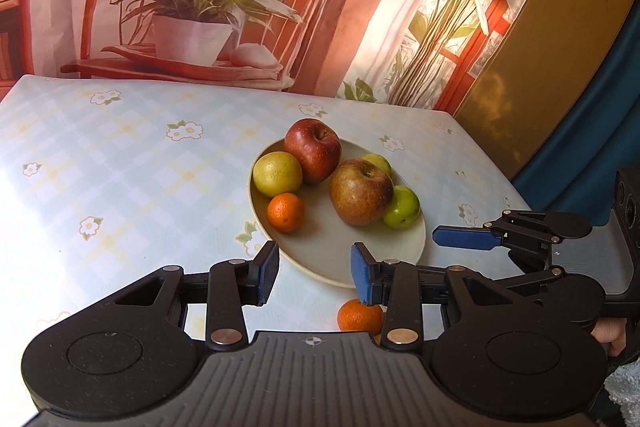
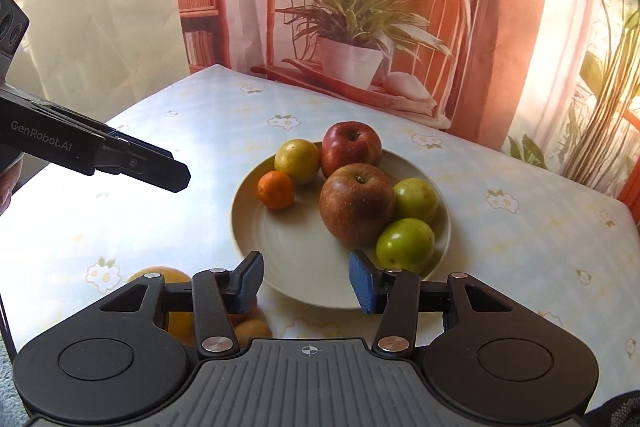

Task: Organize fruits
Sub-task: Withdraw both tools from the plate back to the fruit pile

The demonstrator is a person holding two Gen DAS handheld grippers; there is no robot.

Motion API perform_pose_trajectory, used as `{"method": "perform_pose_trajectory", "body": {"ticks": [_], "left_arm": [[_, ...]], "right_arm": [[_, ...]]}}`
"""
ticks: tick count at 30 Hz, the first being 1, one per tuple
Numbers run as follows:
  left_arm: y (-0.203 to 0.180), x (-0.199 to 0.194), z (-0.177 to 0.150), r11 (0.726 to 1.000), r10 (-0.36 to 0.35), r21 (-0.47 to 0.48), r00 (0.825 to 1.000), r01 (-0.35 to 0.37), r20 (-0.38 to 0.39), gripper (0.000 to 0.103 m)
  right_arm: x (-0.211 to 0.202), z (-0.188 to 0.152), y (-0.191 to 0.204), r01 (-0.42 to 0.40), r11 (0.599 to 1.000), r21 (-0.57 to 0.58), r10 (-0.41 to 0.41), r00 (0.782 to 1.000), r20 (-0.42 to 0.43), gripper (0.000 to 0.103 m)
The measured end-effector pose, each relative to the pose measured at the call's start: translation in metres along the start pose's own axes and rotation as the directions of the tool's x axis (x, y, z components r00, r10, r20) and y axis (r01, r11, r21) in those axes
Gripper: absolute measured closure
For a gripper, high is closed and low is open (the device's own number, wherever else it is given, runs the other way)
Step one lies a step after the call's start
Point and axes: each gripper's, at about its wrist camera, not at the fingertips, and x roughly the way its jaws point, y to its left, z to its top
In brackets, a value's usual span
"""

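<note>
1. Under both my grippers spreads the flowered tablecloth (image 2: 500, 179).
2. Just ahead of my right gripper (image 2: 306, 283) sits the plate (image 2: 280, 259), with two apples (image 2: 356, 205), green fruits (image 2: 406, 241), a yellow one and a mandarin (image 2: 276, 189).
3. My left gripper (image 1: 314, 273) hangs wide open, holding nothing; the right likewise.
4. Beneath the left gripper's right finger lies a loose mandarin (image 1: 358, 317), off the plate.

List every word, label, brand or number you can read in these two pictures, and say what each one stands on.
"GenRobot.AI" stands in pale letters on the black side of the left gripper, seen in the right wrist view.
No other readable text: the fruit, plate, tablecloth and backdrop carry none.
</note>
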Motion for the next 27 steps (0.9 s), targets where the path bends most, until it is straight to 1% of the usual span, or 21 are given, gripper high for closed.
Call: {"method": "perform_pose_trajectory", "body": {"ticks": [3, 5, 7, 11, 13, 18, 22, 27], "left_arm": [[-0.006, -0.008, -0.016, 1.000, 0.022, 0.008, 1.000, -0.022, 0.006, 0.062], [-0.010, -0.014, -0.028, 0.999, 0.038, 0.009, 0.999, -0.038, 0.010, 0.062], [-0.014, -0.018, -0.038, 0.999, 0.037, 0.006, 0.999, -0.037, 0.013, 0.062], [-0.023, -0.025, -0.053, 0.999, 0.052, 0.004, 0.998, -0.052, 0.017, 0.062], [-0.028, -0.027, -0.060, 0.999, 0.053, 0.002, 0.999, -0.053, 0.014, 0.062], [-0.040, -0.028, -0.075, 0.999, 0.045, 0.004, 0.999, -0.045, -0.013, 0.062], [-0.044, -0.025, -0.078, 0.999, 0.042, 0.010, 0.998, -0.042, -0.037, 0.062], [-0.050, -0.010, -0.084, 1.000, 0.028, 0.000, 0.994, -0.029, -0.106, 0.062]], "right_arm": [[-0.006, -0.016, 0.006, -0.017, 0.999, 0.038, 0.016, 1.000, 0.002, 0.059], [-0.010, -0.026, 0.010, -0.005, 0.998, 0.061, 0.005, 1.000, 0.004, 0.059], [-0.014, -0.034, 0.013, 0.008, 0.996, 0.085, -0.009, 1.000, 0.013, 0.059], [-0.026, -0.051, 0.008, -0.005, 0.977, 0.212, -0.005, 0.999, 0.043, 0.060], [-0.030, -0.057, 0.005, -0.001, 0.971, 0.241, -0.013, 0.998, 0.055, 0.060], [-0.038, -0.065, 0.005, 0.028, 0.970, 0.241, -0.046, 0.997, 0.067, 0.061], [-0.043, -0.068, 0.005, 0.025, 0.968, 0.248, -0.048, 0.995, 0.086, 0.062], [-0.046, -0.071, 0.007, 0.026, 0.972, 0.234, -0.051, 0.994, 0.097, 0.062]]}}
